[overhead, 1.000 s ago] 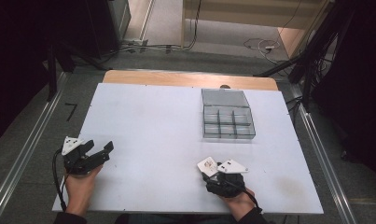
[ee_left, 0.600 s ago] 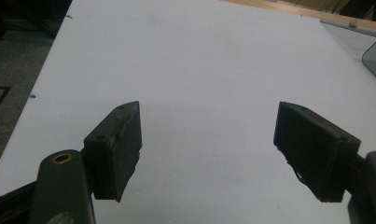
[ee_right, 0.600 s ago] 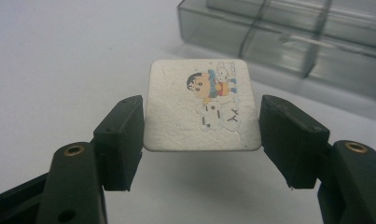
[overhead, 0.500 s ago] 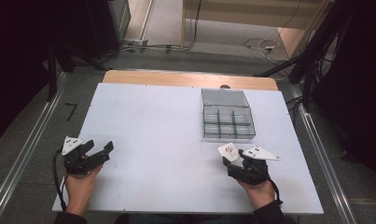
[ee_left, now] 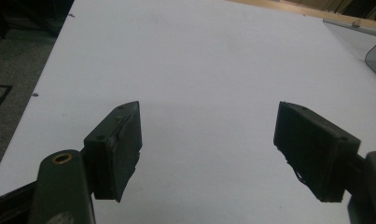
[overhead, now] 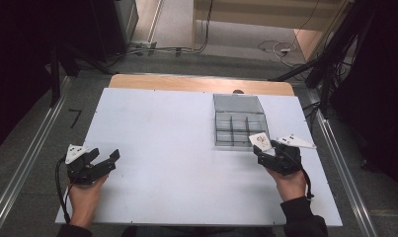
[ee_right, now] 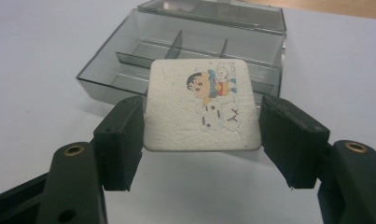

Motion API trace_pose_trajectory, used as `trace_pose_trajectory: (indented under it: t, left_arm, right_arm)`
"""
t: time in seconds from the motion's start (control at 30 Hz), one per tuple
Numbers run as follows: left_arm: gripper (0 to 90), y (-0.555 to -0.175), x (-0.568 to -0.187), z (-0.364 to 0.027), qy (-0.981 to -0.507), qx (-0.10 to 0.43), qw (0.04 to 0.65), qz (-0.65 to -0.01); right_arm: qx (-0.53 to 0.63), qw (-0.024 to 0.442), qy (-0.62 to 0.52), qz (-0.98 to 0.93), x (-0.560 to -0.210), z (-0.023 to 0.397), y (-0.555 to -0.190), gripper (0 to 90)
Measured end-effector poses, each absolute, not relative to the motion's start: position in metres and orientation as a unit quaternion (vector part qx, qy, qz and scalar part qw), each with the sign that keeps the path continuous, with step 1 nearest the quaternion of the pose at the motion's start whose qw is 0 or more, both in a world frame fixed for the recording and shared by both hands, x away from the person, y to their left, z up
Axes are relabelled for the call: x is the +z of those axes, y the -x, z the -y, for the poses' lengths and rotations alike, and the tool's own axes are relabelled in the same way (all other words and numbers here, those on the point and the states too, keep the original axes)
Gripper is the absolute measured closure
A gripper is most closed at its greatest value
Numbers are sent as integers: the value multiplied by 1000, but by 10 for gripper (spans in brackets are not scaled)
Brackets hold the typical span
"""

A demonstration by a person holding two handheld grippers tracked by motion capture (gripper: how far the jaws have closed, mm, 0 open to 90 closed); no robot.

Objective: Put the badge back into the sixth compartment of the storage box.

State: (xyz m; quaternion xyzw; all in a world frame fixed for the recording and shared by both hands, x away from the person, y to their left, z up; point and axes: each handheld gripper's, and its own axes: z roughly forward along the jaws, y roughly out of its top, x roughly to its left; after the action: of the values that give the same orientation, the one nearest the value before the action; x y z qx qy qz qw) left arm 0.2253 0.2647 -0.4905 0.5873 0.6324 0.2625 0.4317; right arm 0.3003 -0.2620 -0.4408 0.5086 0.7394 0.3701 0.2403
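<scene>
Black jaws of the right hand-held gripper (ee_right: 202, 140) clamp a white square card (ee_right: 202, 105) by its two side edges, so we see it held flat-on to the right gripper view, printed face toward us, with a cartoon figure upright in its upper right part; being square, it has no clear long axis. In the high view this right hand-held gripper (overhead: 275, 150) sits at the near right corner of the grey compartment box (overhead: 238, 121), the card (overhead: 260, 140) just over the box's front rim, whereas half a second ago it was lower on the white bench (overhead: 177, 138) and clear of the box. Our right hand (overhead: 290, 180) reaches forward from the near edge, wrist roughly straight. The left hand-held gripper (overhead: 100, 163) stays put near the left edge, jaws spread wide on nothing, left hand (overhead: 83, 195) resting low.
</scene>
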Motion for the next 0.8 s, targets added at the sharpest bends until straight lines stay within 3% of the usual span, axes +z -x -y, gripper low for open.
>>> trace_pose_trajectory:
  t: [0.8]
  left_arm:
    - [236, -226, -491, -265, -587, 261, 433, -633]
  right_arm:
    - [272, 255, -509, -776, -449, 254, -351, 310]
